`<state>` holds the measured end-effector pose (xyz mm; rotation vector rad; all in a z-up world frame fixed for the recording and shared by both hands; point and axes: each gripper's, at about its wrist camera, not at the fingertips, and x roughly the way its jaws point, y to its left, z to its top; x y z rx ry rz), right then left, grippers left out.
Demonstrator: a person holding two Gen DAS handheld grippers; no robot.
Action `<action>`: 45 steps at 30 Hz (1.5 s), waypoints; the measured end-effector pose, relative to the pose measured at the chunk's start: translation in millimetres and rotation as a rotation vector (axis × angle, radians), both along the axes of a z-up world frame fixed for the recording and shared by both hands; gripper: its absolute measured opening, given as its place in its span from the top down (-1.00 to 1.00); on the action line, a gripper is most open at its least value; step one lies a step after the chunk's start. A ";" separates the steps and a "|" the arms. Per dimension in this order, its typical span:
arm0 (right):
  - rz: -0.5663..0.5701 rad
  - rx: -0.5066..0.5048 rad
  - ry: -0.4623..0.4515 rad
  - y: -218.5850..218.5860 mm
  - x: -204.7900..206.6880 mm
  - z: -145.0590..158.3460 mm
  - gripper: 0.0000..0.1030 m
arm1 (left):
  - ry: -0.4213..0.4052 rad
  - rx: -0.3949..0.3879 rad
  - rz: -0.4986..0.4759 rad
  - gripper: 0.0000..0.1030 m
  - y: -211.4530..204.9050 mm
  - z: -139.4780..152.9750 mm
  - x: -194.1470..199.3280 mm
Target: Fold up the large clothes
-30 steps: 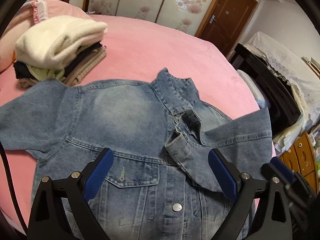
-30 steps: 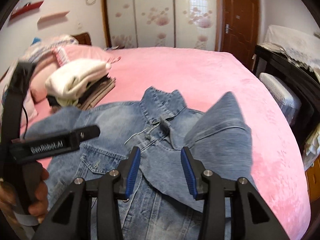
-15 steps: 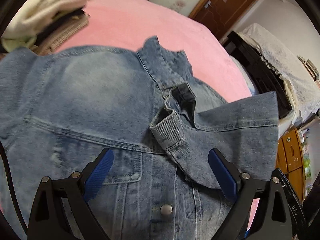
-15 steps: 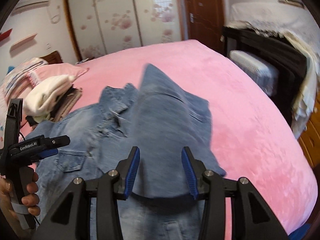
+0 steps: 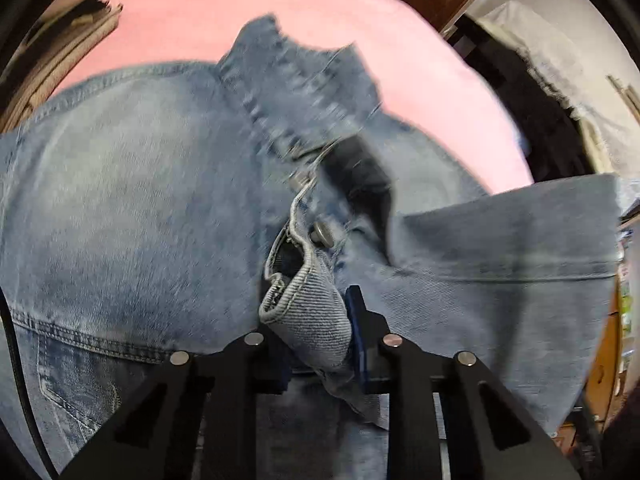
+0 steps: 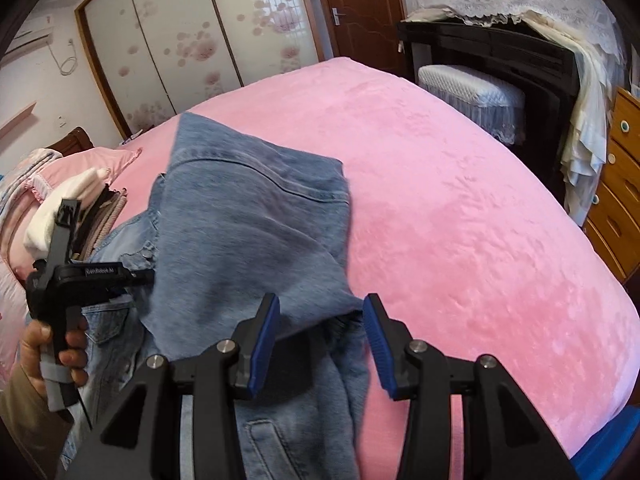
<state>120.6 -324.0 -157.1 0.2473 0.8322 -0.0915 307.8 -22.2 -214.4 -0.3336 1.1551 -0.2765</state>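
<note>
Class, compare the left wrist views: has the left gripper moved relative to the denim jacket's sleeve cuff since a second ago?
Yes. The left gripper has come forward and down onto the sleeve cuff of the denim jacket, and its jaws have just been closing on it.

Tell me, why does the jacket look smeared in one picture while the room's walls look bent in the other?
Left wrist view: motion blur smears the denim jacket and collar, though the sleeve cuff that the left gripper pinches stays fairly sharp. Right wrist view: sharper; the fisheye lens bows the wardrobe doors and bulges the pink bed; daylight is soft, without harsh glare.
</note>
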 end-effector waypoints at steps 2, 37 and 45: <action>-0.003 0.003 0.004 -3.5 0.3 -3.3 0.15 | -0.069 -0.007 0.025 0.63 2.0 22.7 -0.8; 0.113 -0.253 0.156 39.0 25.2 -34.3 0.37 | -0.210 0.176 0.224 -0.28 126.2 47.1 -84.9; 0.138 -0.196 0.010 47.8 36.0 26.3 0.37 | -0.376 0.249 0.159 -0.40 89.3 106.5 -73.3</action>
